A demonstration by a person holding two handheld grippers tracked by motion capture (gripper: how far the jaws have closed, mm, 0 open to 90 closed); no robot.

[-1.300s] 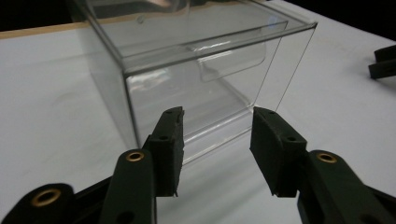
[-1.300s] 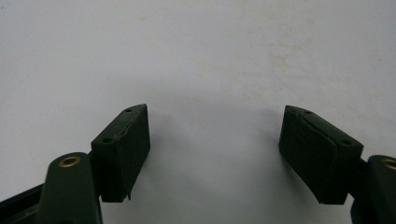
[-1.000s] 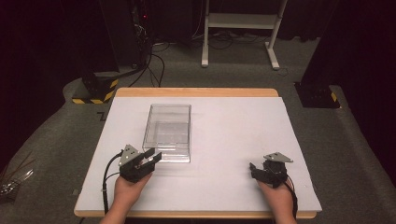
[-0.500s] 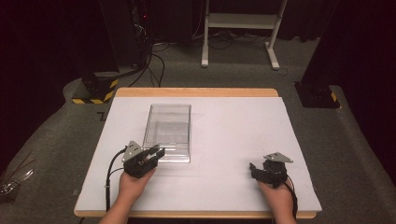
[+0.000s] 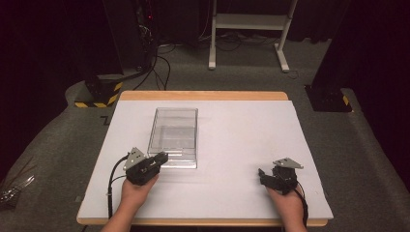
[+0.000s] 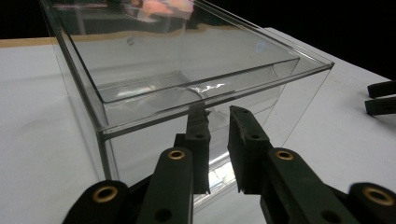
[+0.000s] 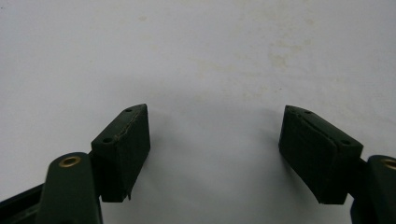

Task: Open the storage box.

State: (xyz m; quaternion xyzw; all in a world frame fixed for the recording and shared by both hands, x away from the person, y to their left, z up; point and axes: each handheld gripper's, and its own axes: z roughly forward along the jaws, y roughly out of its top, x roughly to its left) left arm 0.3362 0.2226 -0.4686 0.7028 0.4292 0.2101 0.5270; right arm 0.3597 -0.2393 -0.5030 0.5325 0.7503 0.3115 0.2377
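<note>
A clear, empty plastic box (image 5: pixel 174 131) stands left of centre on the white tabletop (image 5: pixel 246 130). My left gripper (image 5: pixel 162 157) is at the box's near left corner, pointing right and away from me. In the left gripper view its jaws (image 6: pixel 217 114) stand only a narrow gap apart, low against the box's near wall (image 6: pixel 187 60), with nothing between them. My right gripper (image 5: pixel 261 173) rests near the front right of the table, pointing left. Its jaws (image 7: pixel 215 116) are wide apart over bare white surface.
The table's wooden edge (image 5: pixel 203 95) runs along the far side. Beyond it are a dark floor with cables, a white stand's legs (image 5: pixel 246 36) and yellow-black striped bases (image 5: pixel 96 99). The other gripper's jaw tips (image 6: pixel 380 95) show at the right of the left gripper view.
My left gripper has moved forward and to the right, up to the box's near left corner. The right gripper and the box have stayed put.
</note>
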